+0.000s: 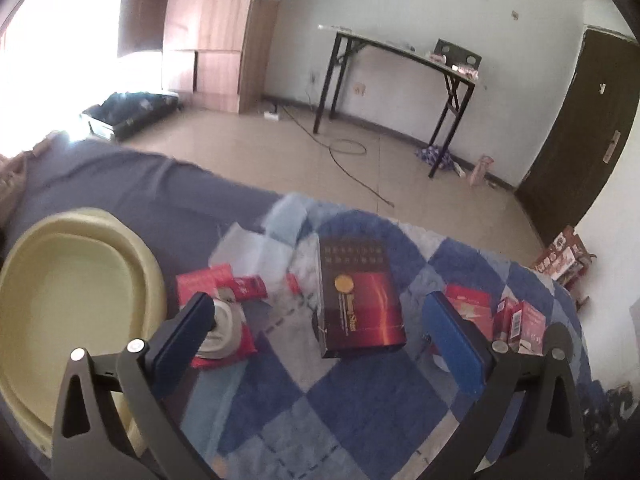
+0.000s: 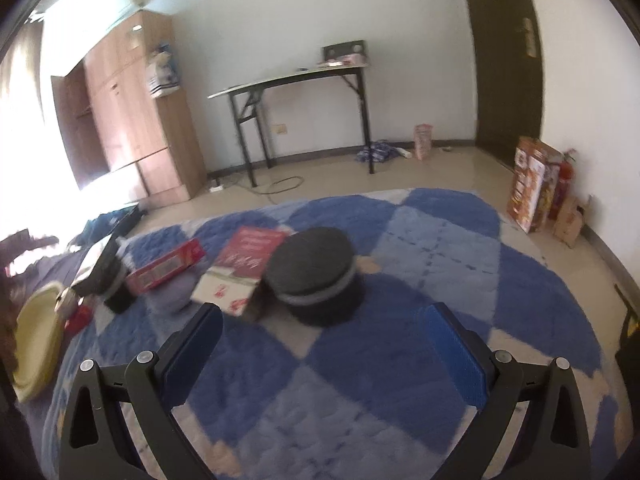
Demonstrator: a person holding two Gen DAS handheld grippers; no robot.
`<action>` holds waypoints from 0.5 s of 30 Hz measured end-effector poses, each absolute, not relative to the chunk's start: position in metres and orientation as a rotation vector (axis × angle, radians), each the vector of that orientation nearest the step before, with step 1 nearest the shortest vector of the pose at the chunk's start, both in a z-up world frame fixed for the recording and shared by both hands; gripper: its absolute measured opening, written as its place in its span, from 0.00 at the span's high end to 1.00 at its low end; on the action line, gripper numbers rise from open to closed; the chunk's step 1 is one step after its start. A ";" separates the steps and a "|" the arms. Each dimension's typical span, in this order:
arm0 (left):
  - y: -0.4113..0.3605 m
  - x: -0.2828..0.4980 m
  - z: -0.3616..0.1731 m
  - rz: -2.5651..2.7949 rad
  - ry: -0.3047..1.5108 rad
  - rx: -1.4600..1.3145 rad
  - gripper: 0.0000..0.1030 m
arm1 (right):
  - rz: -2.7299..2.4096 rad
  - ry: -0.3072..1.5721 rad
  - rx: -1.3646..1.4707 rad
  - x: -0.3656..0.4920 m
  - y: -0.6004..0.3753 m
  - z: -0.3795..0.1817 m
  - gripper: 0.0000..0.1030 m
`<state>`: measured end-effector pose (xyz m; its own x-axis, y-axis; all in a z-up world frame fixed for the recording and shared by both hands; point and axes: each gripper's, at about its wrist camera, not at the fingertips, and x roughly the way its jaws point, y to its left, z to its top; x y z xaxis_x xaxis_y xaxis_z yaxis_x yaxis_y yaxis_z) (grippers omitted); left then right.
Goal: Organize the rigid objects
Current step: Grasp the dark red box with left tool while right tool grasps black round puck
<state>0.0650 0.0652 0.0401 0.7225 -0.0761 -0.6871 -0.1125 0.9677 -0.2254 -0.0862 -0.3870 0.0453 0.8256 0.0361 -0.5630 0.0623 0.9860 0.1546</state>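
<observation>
Lying dead ahead of the released left claw (image 1: 320, 344), the dark red box (image 1: 358, 300) points lengthwise away; right claw (image 2: 320, 356) also gapes.

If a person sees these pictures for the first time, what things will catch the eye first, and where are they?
In the left wrist view, a dark red box lies on the blue checkered blanket, straight ahead between the open fingers of the left gripper; a pale yellow basin sits to its left. In the right wrist view, a round black container stands ahead of the open right gripper.
</observation>
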 end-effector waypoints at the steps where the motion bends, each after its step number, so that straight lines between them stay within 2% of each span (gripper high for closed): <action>1: 0.065 0.067 0.039 0.019 0.774 -0.257 0.00 | -0.033 0.602 0.142 -0.083 -0.389 0.049 0.00; 7: 0.064 0.080 0.048 -0.025 0.833 -0.149 0.00 | 0.031 0.666 -0.055 -0.039 -0.366 0.044 0.00; 15: 0.059 0.129 0.015 -0.090 1.026 -0.179 0.01 | 0.118 0.734 -0.038 -0.006 -0.372 0.018 0.00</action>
<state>0.1290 0.0593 0.0151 0.5159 -0.1580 -0.8420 -0.0096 0.9817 -0.1901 -0.0058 -0.3719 0.0176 0.7362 0.0944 -0.6702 -0.1208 0.9927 0.0072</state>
